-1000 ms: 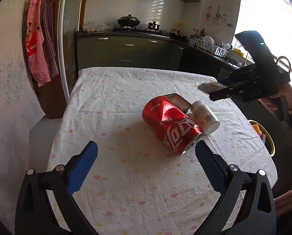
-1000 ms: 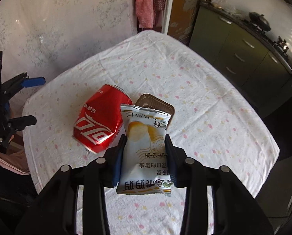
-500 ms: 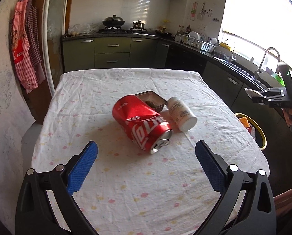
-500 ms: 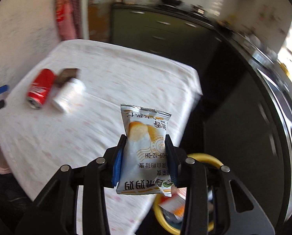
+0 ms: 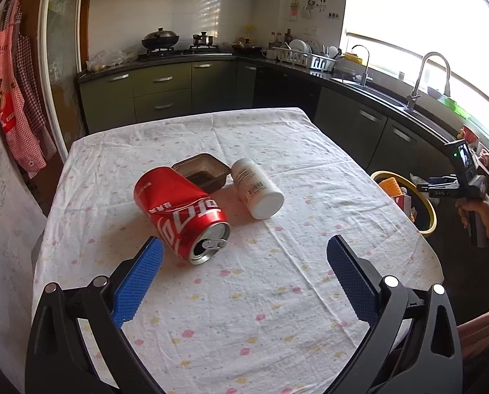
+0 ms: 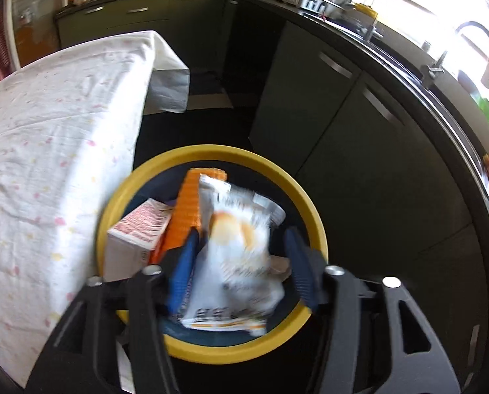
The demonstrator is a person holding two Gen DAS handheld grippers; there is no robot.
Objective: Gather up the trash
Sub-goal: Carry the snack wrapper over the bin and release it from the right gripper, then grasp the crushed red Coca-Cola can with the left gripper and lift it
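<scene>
In the left wrist view my left gripper [image 5: 243,256] is open and empty, just in front of a dented red cola can [image 5: 179,211] lying on the table. A white bottle [image 5: 256,188] and a brown tray [image 5: 200,172] lie behind the can. My right gripper [image 6: 241,246] is open above the yellow-rimmed bin [image 6: 211,154]; it also shows in the left wrist view [image 5: 423,185]. A white snack packet [image 6: 238,249], blurred, is loose between the spread fingers, over the bin. The bin holds a red-and-white carton [image 6: 136,233] and an orange ribbed piece [image 6: 187,213].
The table has a white flowered cloth [image 5: 261,295]; its edge stands just left of the bin [image 5: 425,210]. Dark kitchen cabinets [image 6: 326,105] run behind and right of the bin, with a sink and faucet [image 5: 428,75] above. Aprons [image 5: 14,105] hang at far left.
My right gripper swung from over the table to above the bin and opened, letting go of the snack packet. My left gripper moved closer to the can.
</scene>
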